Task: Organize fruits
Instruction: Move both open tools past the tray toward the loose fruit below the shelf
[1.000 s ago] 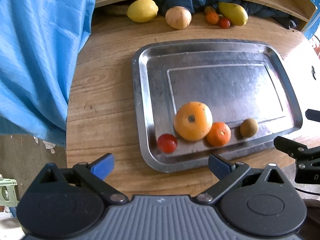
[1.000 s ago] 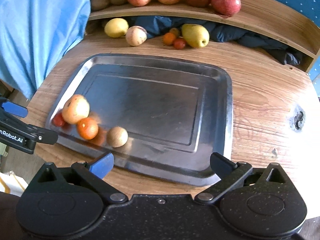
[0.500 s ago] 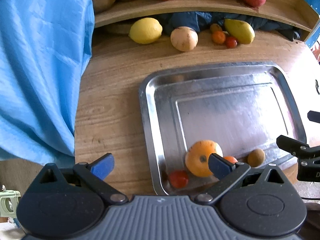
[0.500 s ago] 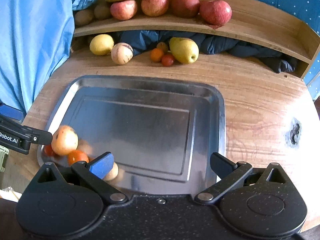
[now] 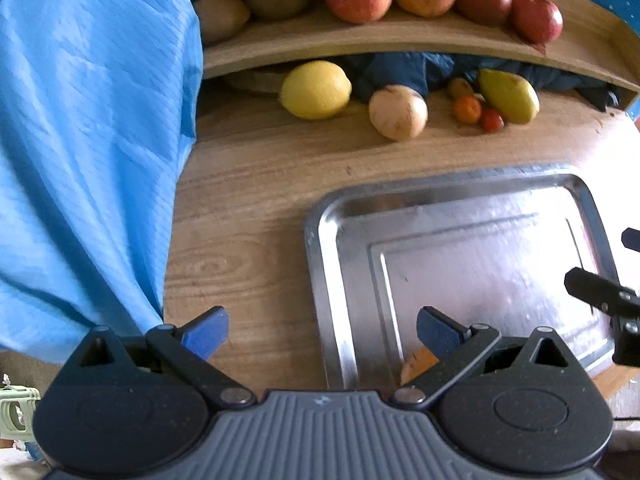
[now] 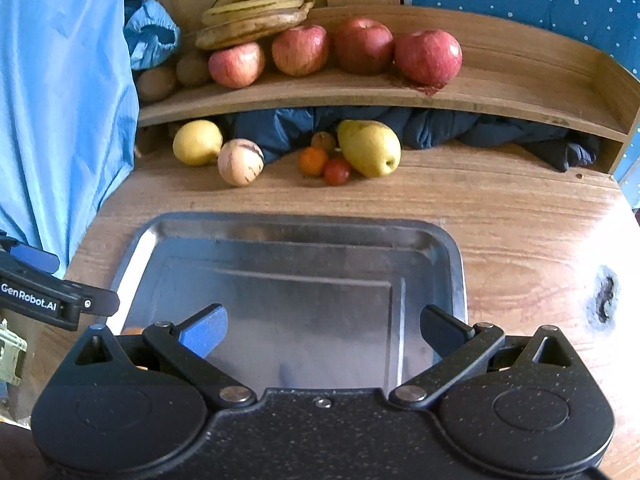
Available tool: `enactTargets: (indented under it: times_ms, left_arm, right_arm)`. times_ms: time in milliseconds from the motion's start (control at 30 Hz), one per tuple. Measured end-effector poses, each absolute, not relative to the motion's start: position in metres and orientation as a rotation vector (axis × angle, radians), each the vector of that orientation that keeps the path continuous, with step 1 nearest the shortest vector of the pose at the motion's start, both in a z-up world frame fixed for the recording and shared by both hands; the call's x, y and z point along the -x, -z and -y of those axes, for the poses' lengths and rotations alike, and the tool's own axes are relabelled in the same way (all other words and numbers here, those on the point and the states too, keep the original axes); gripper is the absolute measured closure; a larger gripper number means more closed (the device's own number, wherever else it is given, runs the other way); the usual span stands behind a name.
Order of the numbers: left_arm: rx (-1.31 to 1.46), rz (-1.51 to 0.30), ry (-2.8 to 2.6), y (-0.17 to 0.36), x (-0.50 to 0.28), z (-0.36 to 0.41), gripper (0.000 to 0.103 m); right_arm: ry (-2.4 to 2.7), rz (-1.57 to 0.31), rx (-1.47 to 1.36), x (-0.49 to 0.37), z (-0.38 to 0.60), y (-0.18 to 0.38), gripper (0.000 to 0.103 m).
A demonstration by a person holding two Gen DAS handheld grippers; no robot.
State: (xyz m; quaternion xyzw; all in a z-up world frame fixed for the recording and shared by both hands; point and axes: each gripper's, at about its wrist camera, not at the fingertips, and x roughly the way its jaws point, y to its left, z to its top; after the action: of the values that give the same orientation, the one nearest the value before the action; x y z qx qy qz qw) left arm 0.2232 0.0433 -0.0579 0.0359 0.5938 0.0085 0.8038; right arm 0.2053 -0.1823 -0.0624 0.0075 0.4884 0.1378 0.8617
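both claws gape empty – left gripper (image 5: pixel 320 334) and right gripper (image 6: pixel 322 330) hover at the near edge of the tray (image 6: pixel 454 264), probably lining up a pick – beyond it the lemon (image 6: pixel 197 142), pear (image 6: pixel 369 147) and mandarin (image 6: pixel 313 161) wait under the shelf (image 6: pixel 500 92)

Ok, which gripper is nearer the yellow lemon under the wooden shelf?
Left, though neither is close. The left gripper sits over the table beside the steel tray's left rim, in line with the yellow lemon. The right gripper is over the tray, further right.
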Motion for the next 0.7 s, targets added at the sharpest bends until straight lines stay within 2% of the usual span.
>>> enactTargets:
  times_ms: [700]
  left_arm:
    - [-0.039, -1.228, -0.036, 0.068, -0.299, -0.069, 0.001]
  right_arm:
    - [-0.310, -0.999, -0.051, -0.248, 0.148, 0.072, 0.001]
